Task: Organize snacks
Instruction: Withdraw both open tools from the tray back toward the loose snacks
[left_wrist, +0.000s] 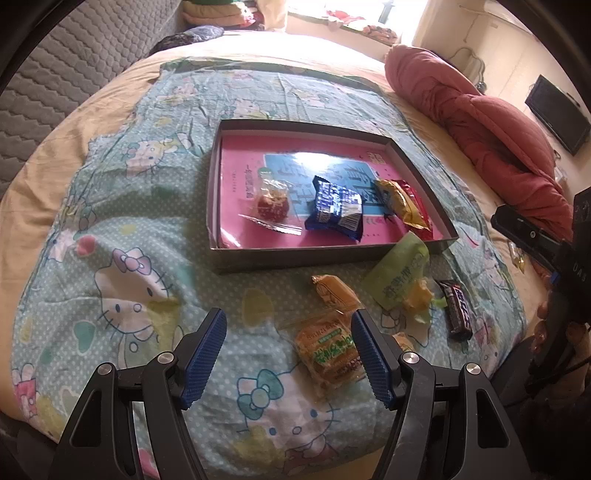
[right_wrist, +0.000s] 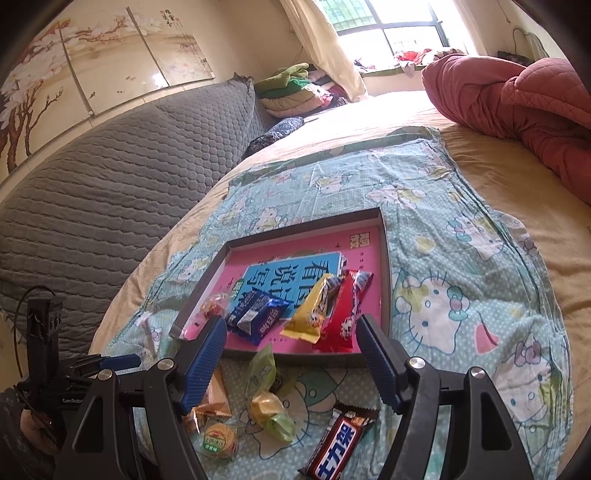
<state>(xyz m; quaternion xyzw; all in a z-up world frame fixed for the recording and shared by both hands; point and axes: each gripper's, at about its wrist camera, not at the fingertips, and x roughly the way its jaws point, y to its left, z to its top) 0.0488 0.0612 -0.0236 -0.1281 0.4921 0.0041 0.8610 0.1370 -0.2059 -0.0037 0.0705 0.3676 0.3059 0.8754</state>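
Note:
A shallow grey box (left_wrist: 221, 258) (right_wrist: 386, 277) lined with a pink book lies on the cartoon-cat cloth. In it are a red candy in clear wrap (left_wrist: 271, 203), a blue packet (left_wrist: 334, 208) (right_wrist: 255, 314), a yellow packet (left_wrist: 402, 206) (right_wrist: 310, 310) and a red packet (right_wrist: 343, 314). Loose in front of the box lie an orange packet (left_wrist: 334, 291), a green packet (left_wrist: 399, 273) (right_wrist: 262, 369), a yellow candy (right_wrist: 264, 406) and a dark chocolate bar (left_wrist: 458, 310) (right_wrist: 340, 443). My left gripper (left_wrist: 288, 350) hovers open over a biscuit packet (left_wrist: 328, 354), its pads not pressing. My right gripper (right_wrist: 291, 354) is open above the loose snacks.
A rolled pink quilt (left_wrist: 491, 122) (right_wrist: 517, 96) lies on the right of the bed. A grey padded headboard (right_wrist: 110, 177) rises at the left, with folded clothes (right_wrist: 295, 92) by the window. A dark screen (left_wrist: 557, 114) hangs on the far wall.

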